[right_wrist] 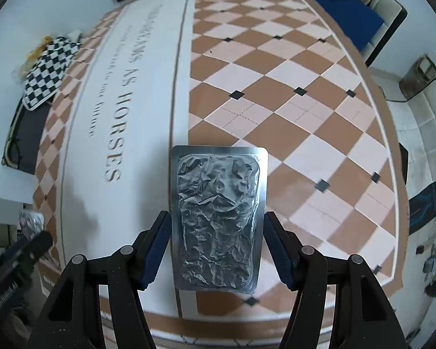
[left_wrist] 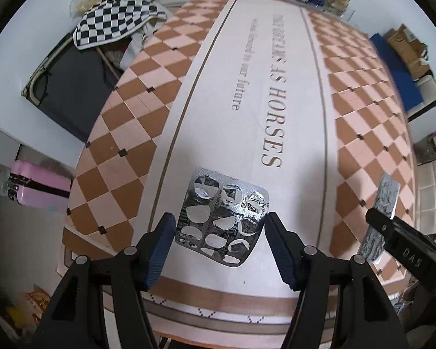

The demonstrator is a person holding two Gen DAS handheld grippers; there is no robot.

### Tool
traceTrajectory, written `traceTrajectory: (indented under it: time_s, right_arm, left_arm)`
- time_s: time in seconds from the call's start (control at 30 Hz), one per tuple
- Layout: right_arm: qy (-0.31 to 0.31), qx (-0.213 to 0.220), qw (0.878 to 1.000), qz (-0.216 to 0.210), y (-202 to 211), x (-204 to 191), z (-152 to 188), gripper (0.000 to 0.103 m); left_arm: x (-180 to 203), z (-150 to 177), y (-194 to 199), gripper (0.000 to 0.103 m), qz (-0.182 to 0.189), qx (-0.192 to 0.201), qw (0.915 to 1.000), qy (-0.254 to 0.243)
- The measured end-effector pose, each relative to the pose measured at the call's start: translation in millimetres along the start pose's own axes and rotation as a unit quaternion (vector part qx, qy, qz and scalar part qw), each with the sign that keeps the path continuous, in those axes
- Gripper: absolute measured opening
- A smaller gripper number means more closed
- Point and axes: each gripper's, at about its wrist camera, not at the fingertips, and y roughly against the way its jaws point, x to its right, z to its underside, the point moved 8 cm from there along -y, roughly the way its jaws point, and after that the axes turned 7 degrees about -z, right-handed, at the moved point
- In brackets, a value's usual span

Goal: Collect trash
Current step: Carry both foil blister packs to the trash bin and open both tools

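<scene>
- Left tool (left_wrist: 219, 226) grips an emptied blister pack (left_wrist: 222, 216) (foil cells torn) above the patterned surface (left_wrist: 247, 87).
- Right tool (right_wrist: 218, 226) clamps a crumpled foil packet (right_wrist: 218, 218) by its edges, over the checkered part.

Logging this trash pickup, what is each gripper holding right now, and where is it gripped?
The left gripper clamps an empty pill blister pack by its side edges. The right gripper clamps a crumpled foil pack across its long edges.
</scene>
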Motion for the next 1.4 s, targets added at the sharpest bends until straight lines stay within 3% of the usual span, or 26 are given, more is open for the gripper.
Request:
traceTrajectory:
  time_s: [0.27, 0.43, 0.57, 0.67, 0.83, 1.0, 1.17, 1.4]
  right_arm:
    - [-0.003, 0.054, 0.998, -0.026, 56.8, -22.2, 51.3, 0.066]
    - [-0.039, 0.076, 0.995, -0.045, 85.1, -37.9, 122.2, 0.066]
    - [-0.068, 0.058, 0.994, -0.062, 87.4, -41.1, 190.3, 0.066]
    - [-0.088, 0.020, 0.993, -0.073, 70.0, -39.7, 249.2, 0.066]
    - [-0.116, -0.058, 0.989, -0.077, 5.9, -24.1, 335.6, 0.066]
    - [-0.135, -0.107, 0.982, -0.073, -84.9, 3.5, 382.3, 0.066]
    - [-0.146, -0.138, 0.977, -0.071, -188.9, 30.4, 406.5, 0.066]
    - [-0.151, -0.164, 0.972, -0.069, -315.3, 55.5, 417.7, 0.066]
  left_arm:
    - [-11.4, 41.5, 32.4, 0.061, 0.059, 0.035, 0.9971, -0.032]
    - [-31.5, 88.9, 48.4, 0.061, 0.105, 0.033, 0.9928, -0.048]
    - [-48.8, 139.2, 39.5, 0.061, 0.131, -0.001, 0.9902, -0.050]
    - [-59.8, 189.5, 13.0, 0.061, 0.140, -0.055, 0.9875, -0.047]
    - [-64.8, 257.6, -55.0, 0.061, 0.137, -0.141, 0.9799, -0.033]
    - [-52.2, 302.1, -160.2, 0.060, 0.133, -0.216, 0.9673, -0.017]
    - [-29.1, 321.1, -274.2, 0.060, 0.160, -0.271, 0.9492, 0.009]
    - [-21.3, 338.2, -383.0, 0.061, 0.154, -0.296, 0.9427, 0.002]
